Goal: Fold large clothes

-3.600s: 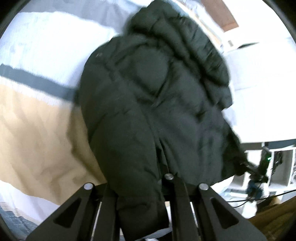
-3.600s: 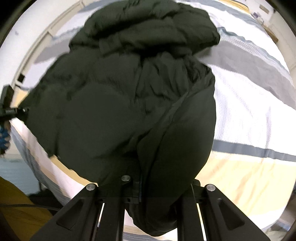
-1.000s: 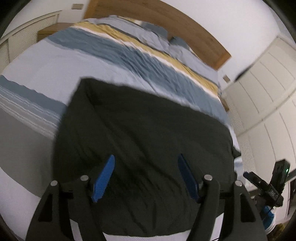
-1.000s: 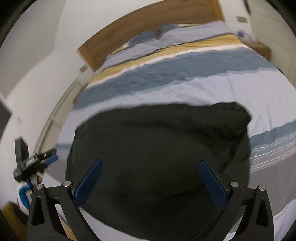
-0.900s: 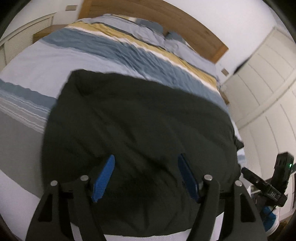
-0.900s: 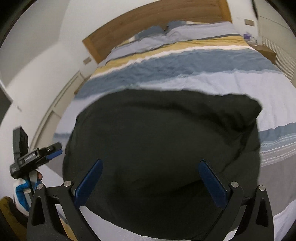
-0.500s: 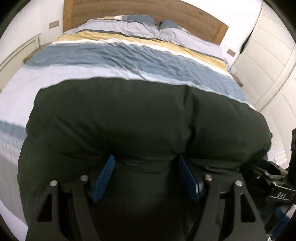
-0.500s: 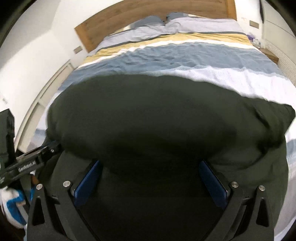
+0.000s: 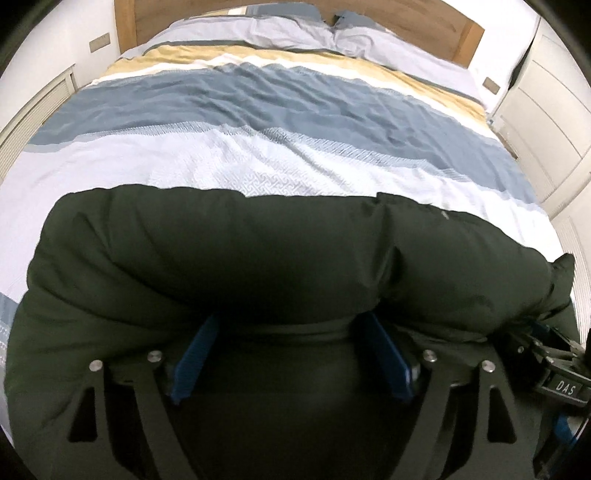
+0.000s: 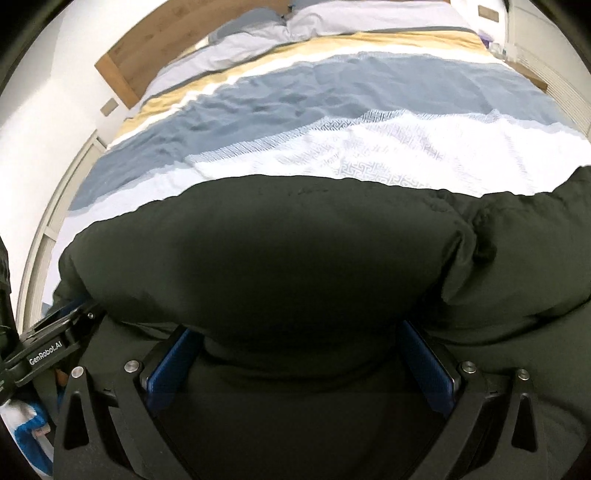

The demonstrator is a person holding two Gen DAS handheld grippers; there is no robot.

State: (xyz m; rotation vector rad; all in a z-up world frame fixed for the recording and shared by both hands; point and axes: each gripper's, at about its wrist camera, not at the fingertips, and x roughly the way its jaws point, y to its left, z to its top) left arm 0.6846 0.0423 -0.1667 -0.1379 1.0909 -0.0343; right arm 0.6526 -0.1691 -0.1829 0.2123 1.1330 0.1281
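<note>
A dark green puffer jacket [image 9: 277, 258] lies folded in a thick roll across the near end of the bed; it also fills the lower half of the right wrist view [image 10: 295, 258]. My left gripper [image 9: 290, 328] is open, its blue pads spread wide with the jacket's puffy fold between and over them. My right gripper [image 10: 299, 332] is open too, pushed in under the same fold further right. Both sets of fingertips are hidden by the fabric. The right gripper also shows at the left wrist view's right edge [image 9: 546, 354].
The bed [image 9: 295, 110] has a striped cover in blue, white and yellow, with pillows and a wooden headboard [image 9: 424, 22] at the far end. White cupboard doors [image 9: 554, 110] stand along the right side. The left gripper's body [image 10: 48, 347] shows at the lower left of the right wrist view.
Both grippers, earlier shut on the hanging jacket, opened. Since a second ago they have dropped low and pushed in against the jacket, which now bulges over the pads.
</note>
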